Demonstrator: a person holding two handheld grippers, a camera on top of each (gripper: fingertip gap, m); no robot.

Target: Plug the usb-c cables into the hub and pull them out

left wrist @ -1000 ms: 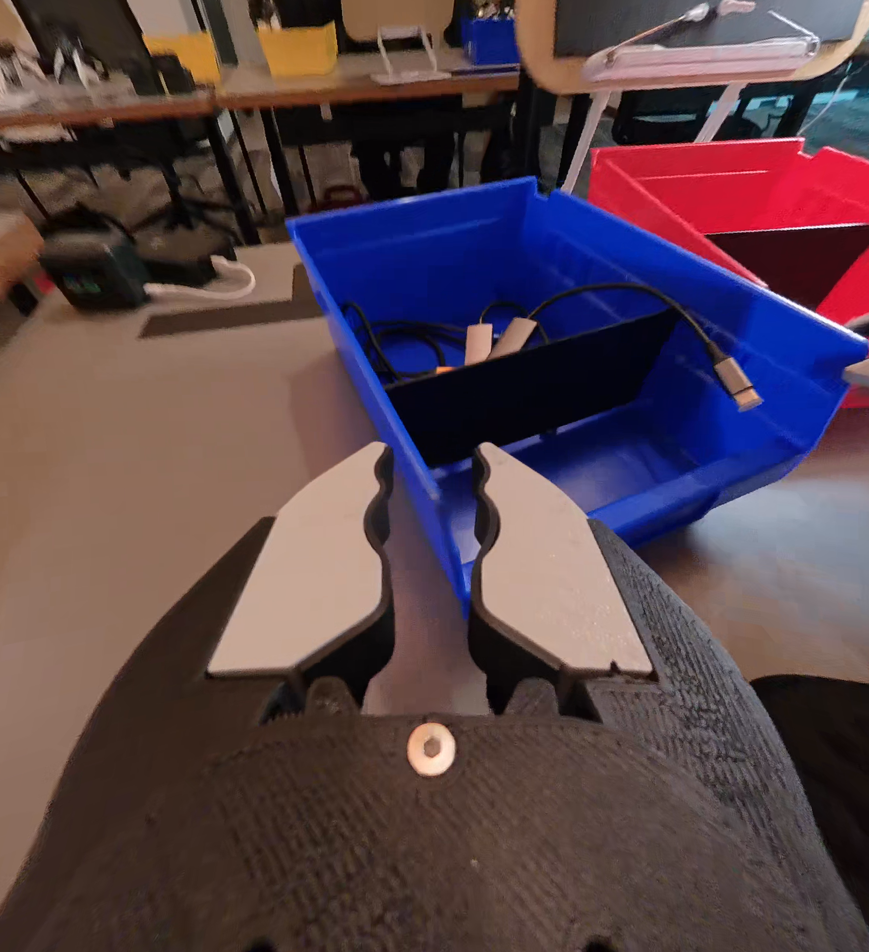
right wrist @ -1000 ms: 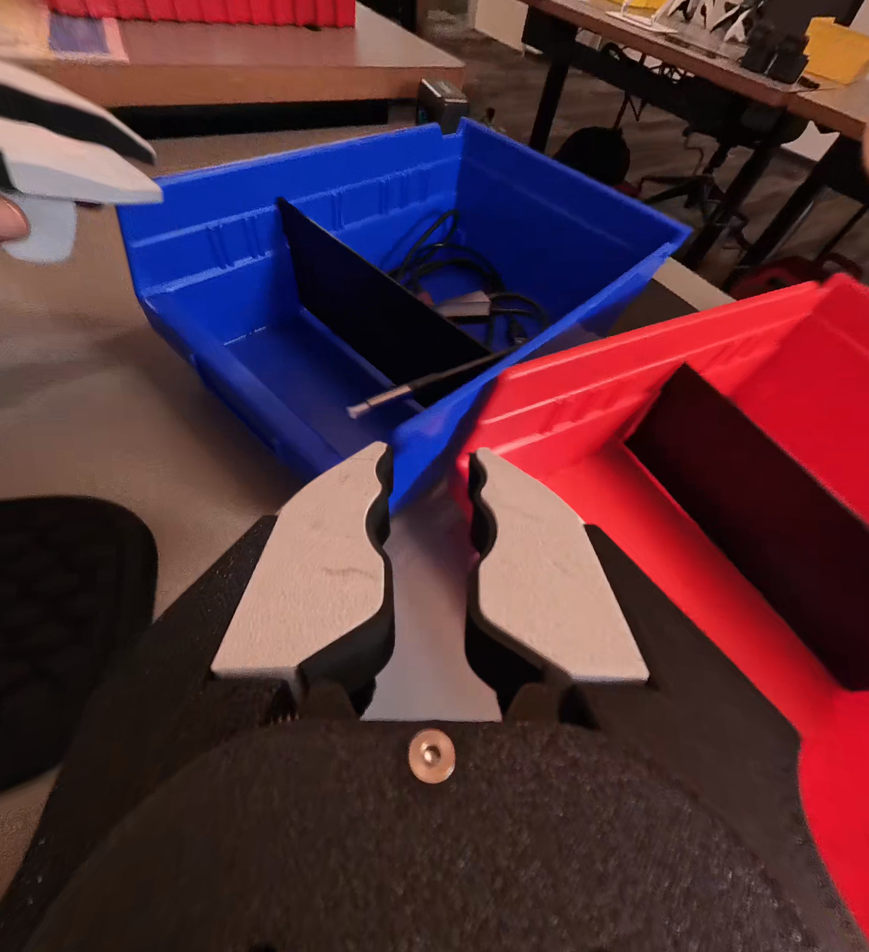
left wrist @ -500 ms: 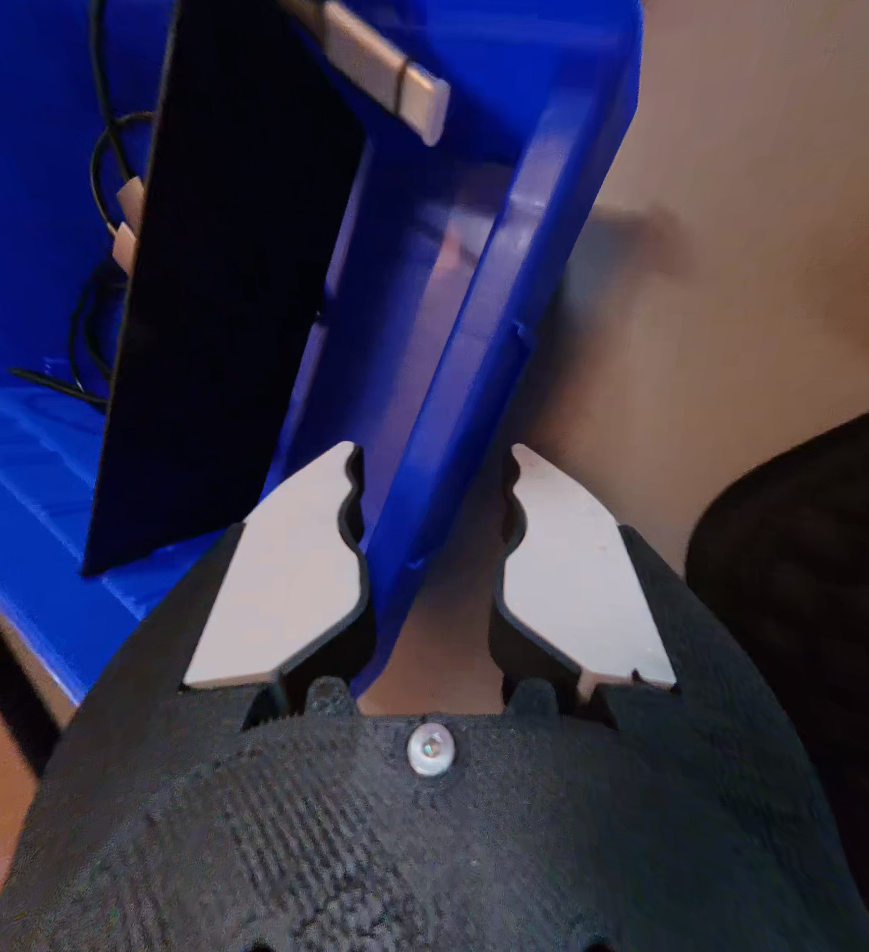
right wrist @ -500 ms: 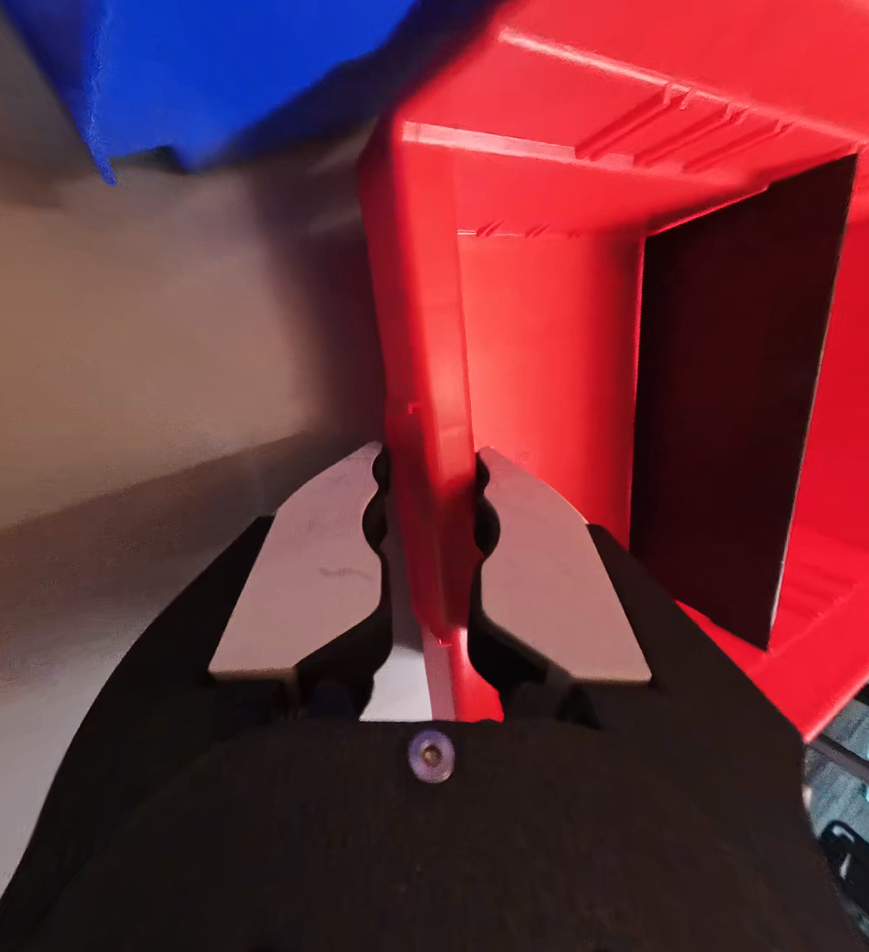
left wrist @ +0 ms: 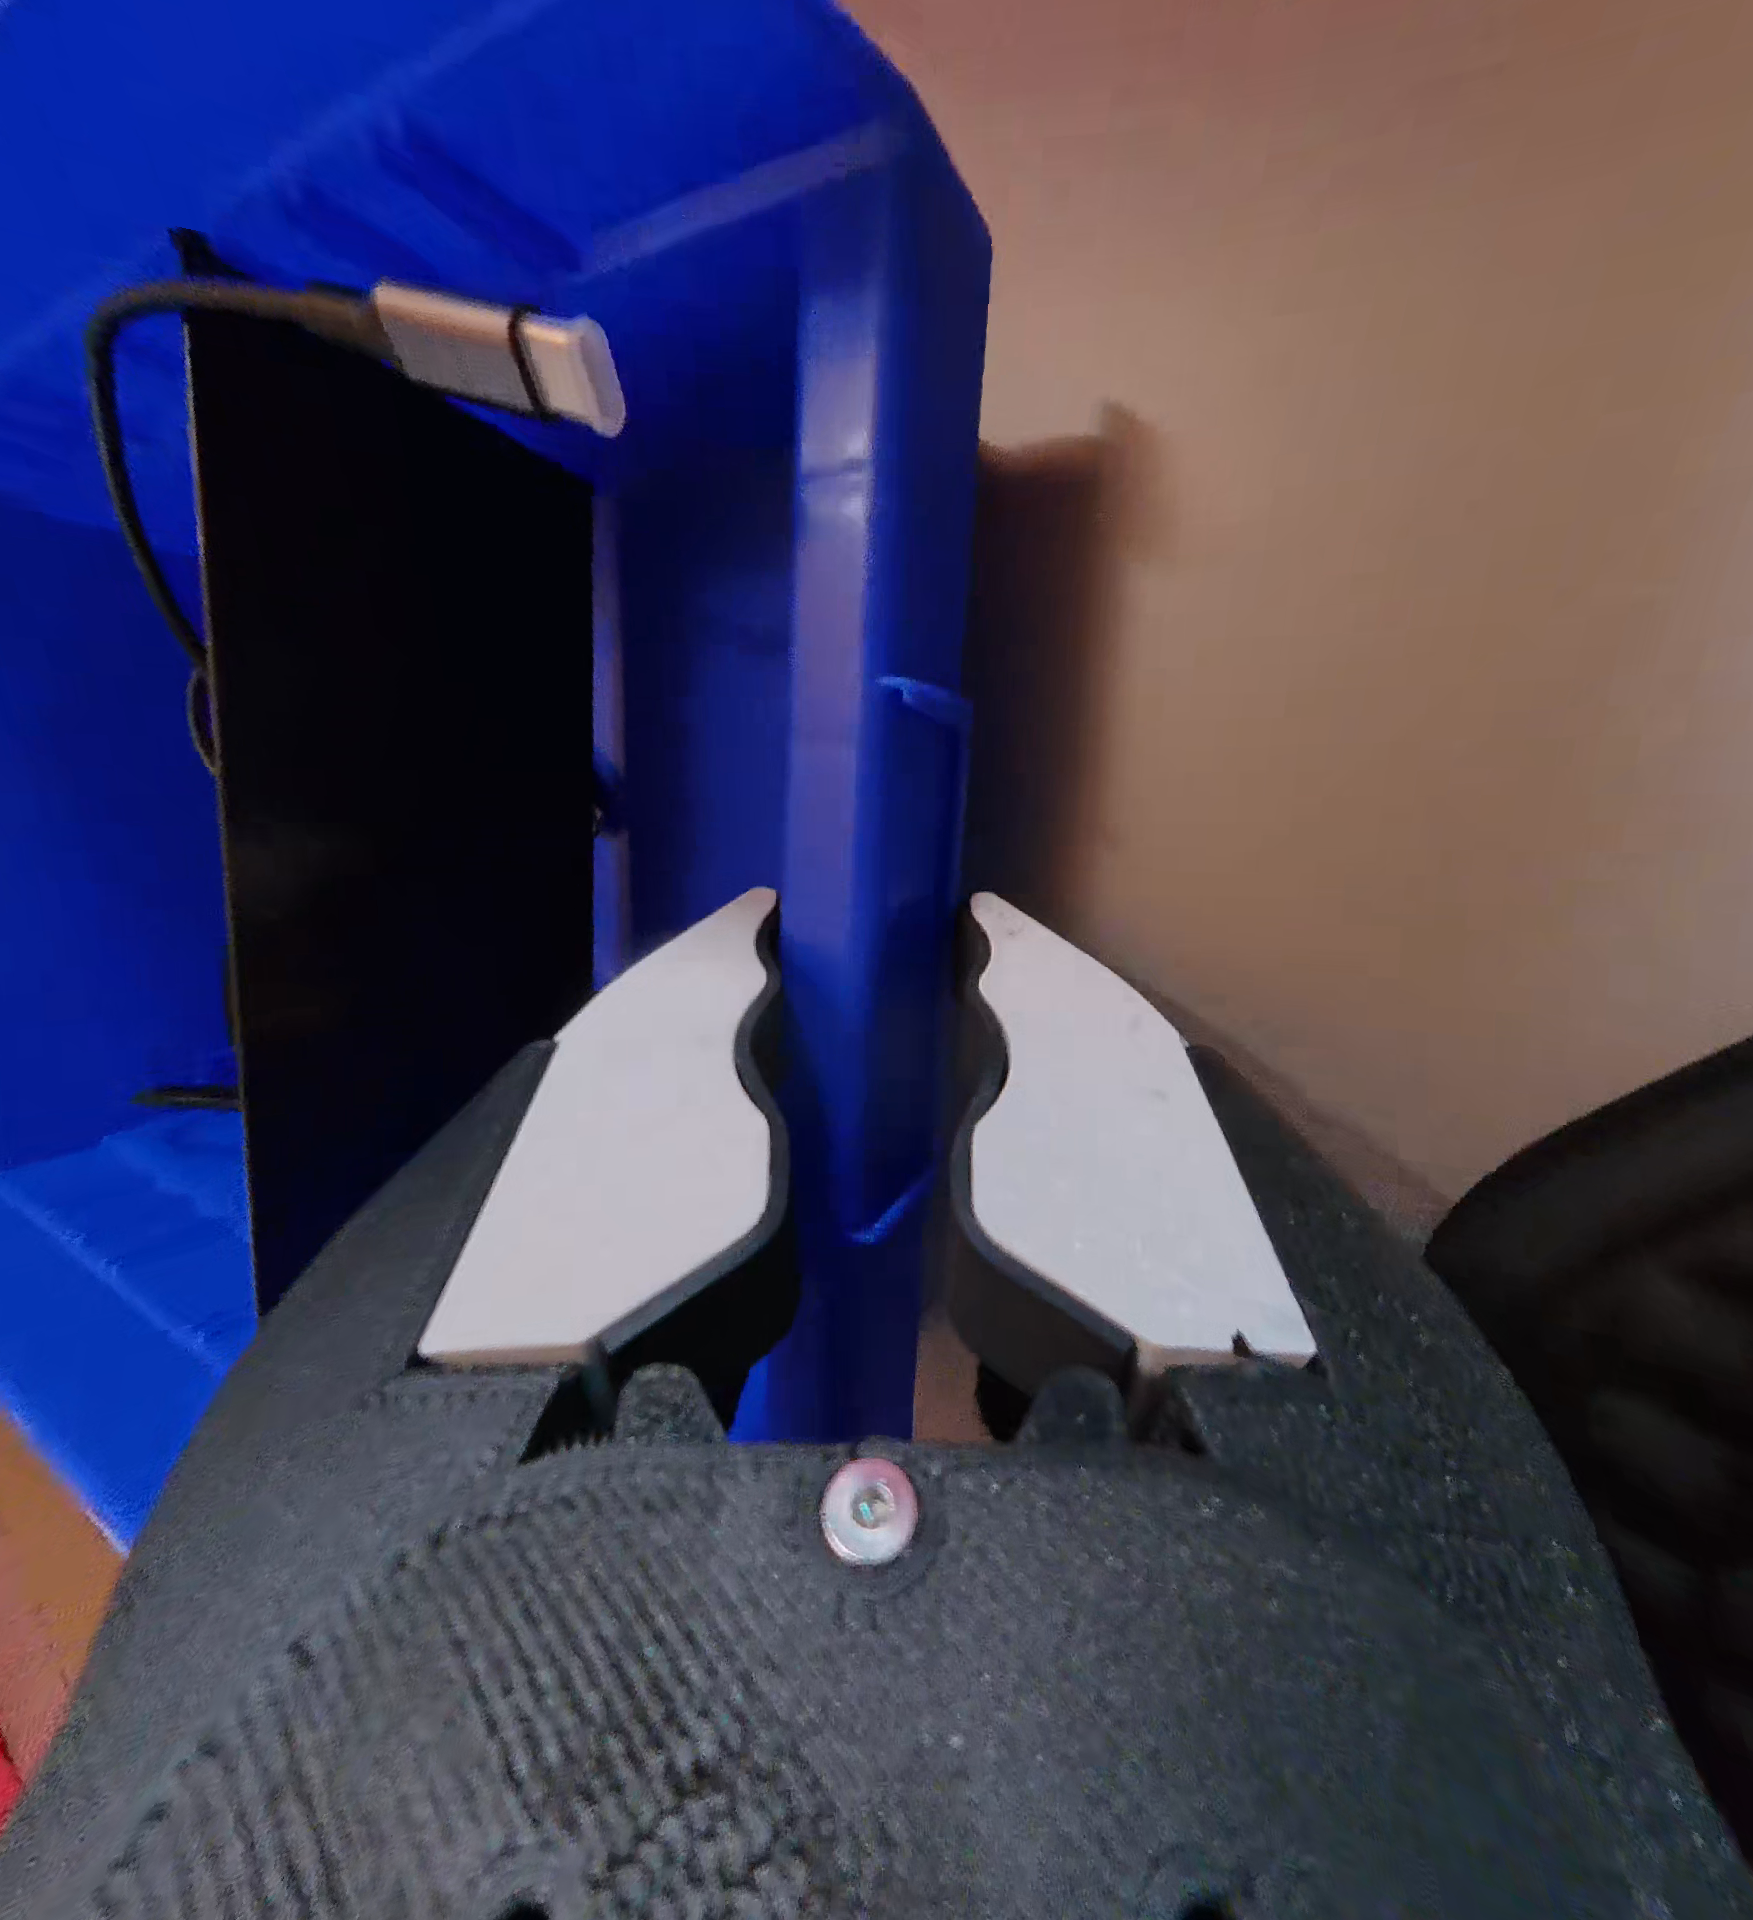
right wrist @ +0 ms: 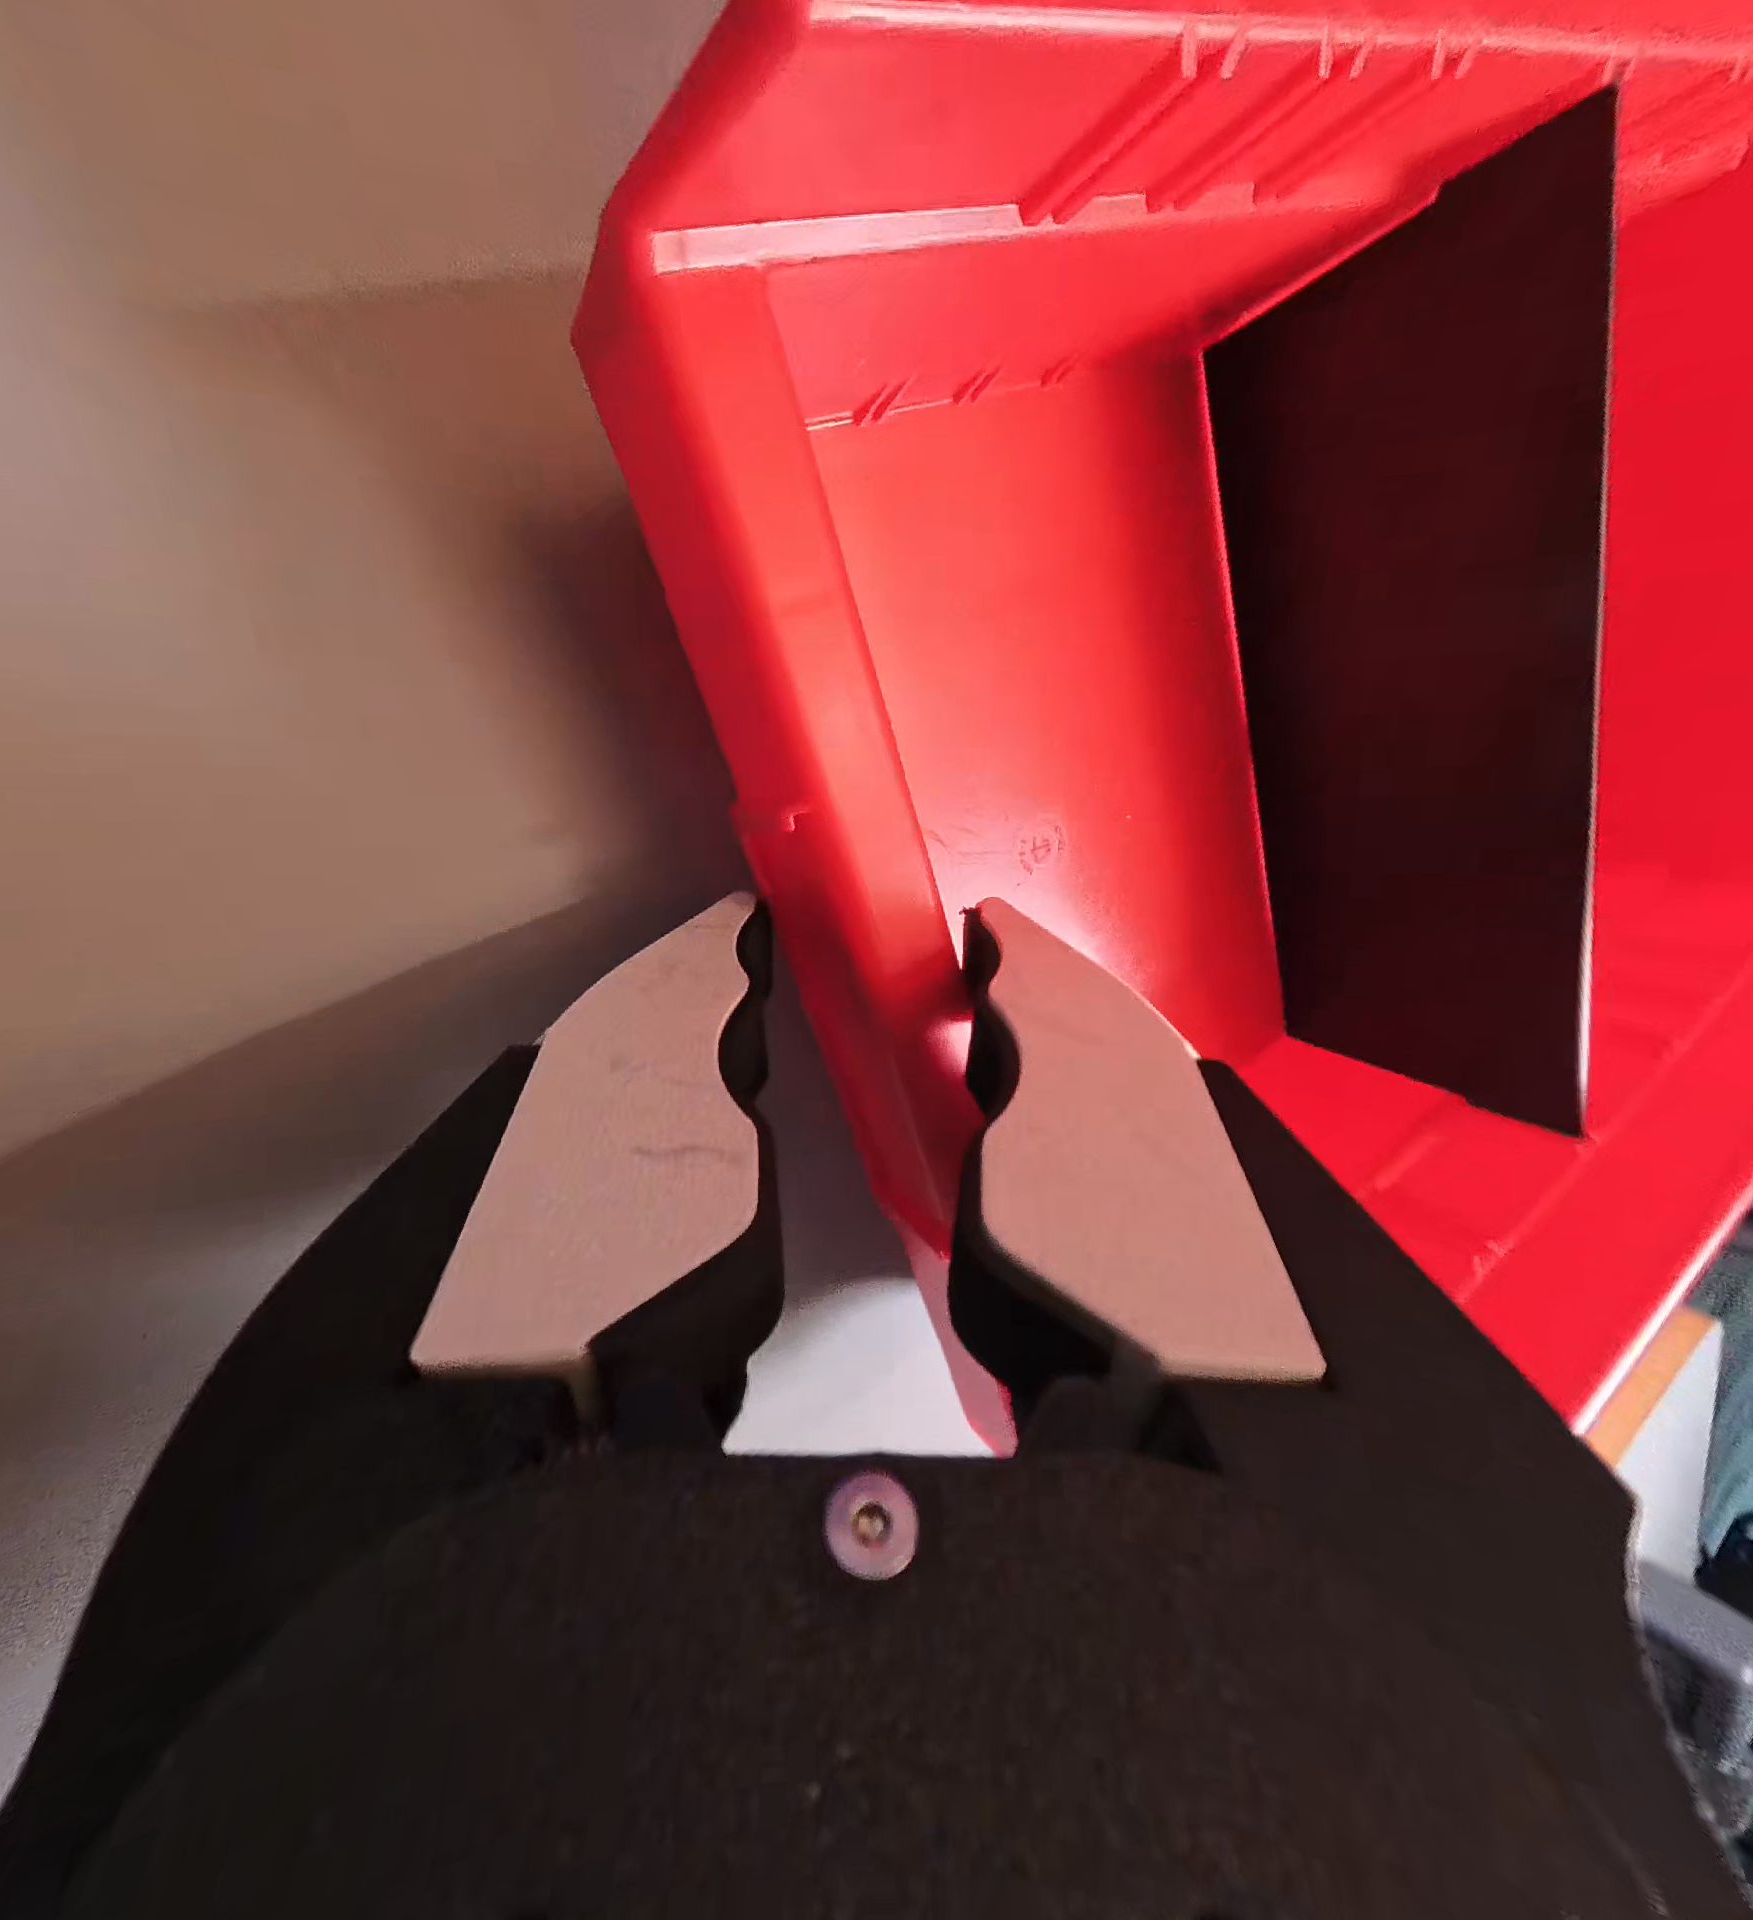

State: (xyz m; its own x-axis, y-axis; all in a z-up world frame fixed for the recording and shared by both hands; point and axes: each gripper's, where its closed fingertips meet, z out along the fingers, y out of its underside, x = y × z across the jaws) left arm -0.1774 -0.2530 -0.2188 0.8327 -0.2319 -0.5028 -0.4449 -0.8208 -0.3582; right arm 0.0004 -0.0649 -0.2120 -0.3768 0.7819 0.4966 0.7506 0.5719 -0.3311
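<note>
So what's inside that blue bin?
The blue bin holds a black divider and a black cable whose silver plug pokes over it. The divider hides whatever lies behind it.

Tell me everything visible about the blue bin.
The blue bin looks like glossy moulded plastic with an open top. A black divider panel stands across its inside, and a black cable with a grey metal plug hangs over that panel's edge. The left gripper has its jaws on either side of the bin's front wall, closed against it. Its outer side stands next to the tan table surface.
</note>
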